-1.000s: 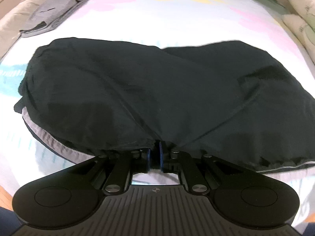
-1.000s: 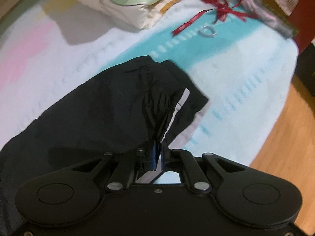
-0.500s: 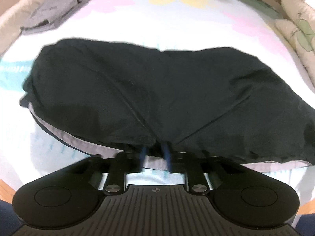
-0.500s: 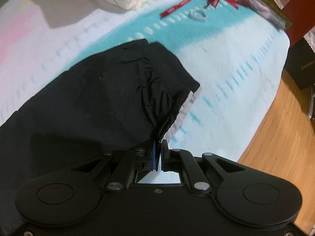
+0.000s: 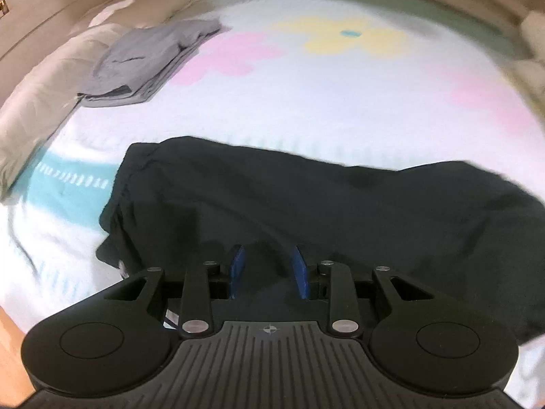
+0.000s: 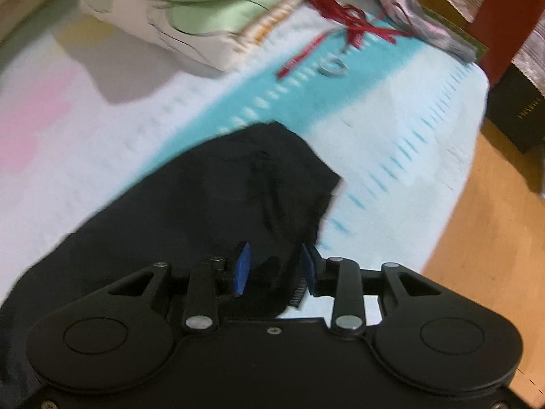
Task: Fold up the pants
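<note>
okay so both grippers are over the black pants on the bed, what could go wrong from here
1. In the right wrist view, the black pants still lie between the open blue pads of the right hand-held gripper, which has just been opening; lifting away might snag that edge and undo the fold.
2. The left hand-held gripper, also just opened, hovers above the cloth; dragging could wrinkle it.
3. The pants end near the bed edge and could slip toward the floor.

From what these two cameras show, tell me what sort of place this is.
Probably a bedroom: the black pants lie on a bed's flower-print blanket, with a folded quilt at one side and wooden floor beyond the edge.
</note>
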The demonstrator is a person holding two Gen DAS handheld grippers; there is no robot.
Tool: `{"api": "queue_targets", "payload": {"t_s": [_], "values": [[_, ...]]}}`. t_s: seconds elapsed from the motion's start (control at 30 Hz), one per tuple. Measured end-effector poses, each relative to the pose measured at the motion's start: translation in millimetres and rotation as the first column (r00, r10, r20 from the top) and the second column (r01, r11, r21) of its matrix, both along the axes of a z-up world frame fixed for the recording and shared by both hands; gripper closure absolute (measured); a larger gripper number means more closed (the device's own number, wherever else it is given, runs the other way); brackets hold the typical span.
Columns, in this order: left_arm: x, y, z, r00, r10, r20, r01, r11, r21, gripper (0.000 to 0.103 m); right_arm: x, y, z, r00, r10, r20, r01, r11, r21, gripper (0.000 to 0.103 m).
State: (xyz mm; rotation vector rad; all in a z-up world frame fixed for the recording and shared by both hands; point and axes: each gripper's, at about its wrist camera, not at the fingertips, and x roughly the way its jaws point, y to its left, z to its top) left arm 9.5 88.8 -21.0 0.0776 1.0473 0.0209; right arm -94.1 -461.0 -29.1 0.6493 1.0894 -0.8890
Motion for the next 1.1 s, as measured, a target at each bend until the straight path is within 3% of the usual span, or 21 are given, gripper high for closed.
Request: {"api": "queue_targets", "payload": {"t_s": [0.1,0.2,0.33,0.43,0.63,0.73,0.87,1.0,1.1], "values": [[-2.0,5.9,-23.4,0.997,0.01,-0.074,-0.008,1.0,0.03,0.073,8.9,11.5,4.7,0.997,0.059,0.042,-0.059,0.998,0.004,0.058],[-13.1,13.9,-40.7,0.987,0.001,-0.159,-0.003,1.0,-0.01,0.073,22.5,28.4,7.7,0.987,0.133,0.086,-0.135,0.991,0.013,0.058],[-25.3,17.3,-40.0,0.987,-0.049,-0.153,0.052,0.999,0.016,0.072,43.7,62.2,14.6,0.955,0.256,0.149,-0.262,0.965,0.024,0.058],[-26.9,24.1,-26.2,0.989,-0.024,-0.149,0.025,1.0,0.006,0.073,61.8,93.3,19.9,0.916,0.355,0.188,-0.366,0.931,0.022,0.058],[-7.3,10.0,23.0,0.998,-0.065,-0.006,0.065,0.997,-0.044,0.072,103.5,161.5,24.4,0.778,0.563,0.278,-0.594,0.804,0.031,0.058],[16.2,-6.1,25.5,0.996,-0.085,0.021,0.086,0.995,-0.057,0.072,126.8,195.0,27.0,0.695,0.66,0.286,-0.685,0.728,-0.016,0.057],[41.5,-27.6,-4.5,0.988,-0.146,-0.048,0.142,0.987,-0.078,0.072,152.3,226.8,27.8,0.592,0.745,0.307,-0.772,0.634,-0.051,0.044],[47.0,-26.8,-50.1,0.973,-0.139,-0.184,0.123,0.988,-0.097,0.073,175.7,251.5,22.8,0.515,0.792,0.328,-0.825,0.562,-0.061,0.042],[44.0,-24.0,-50.8,0.978,-0.139,-0.156,0.124,0.987,-0.103,0.072,189.2,269.4,11.8,0.471,0.816,0.336,-0.857,0.514,-0.045,0.042]]}}
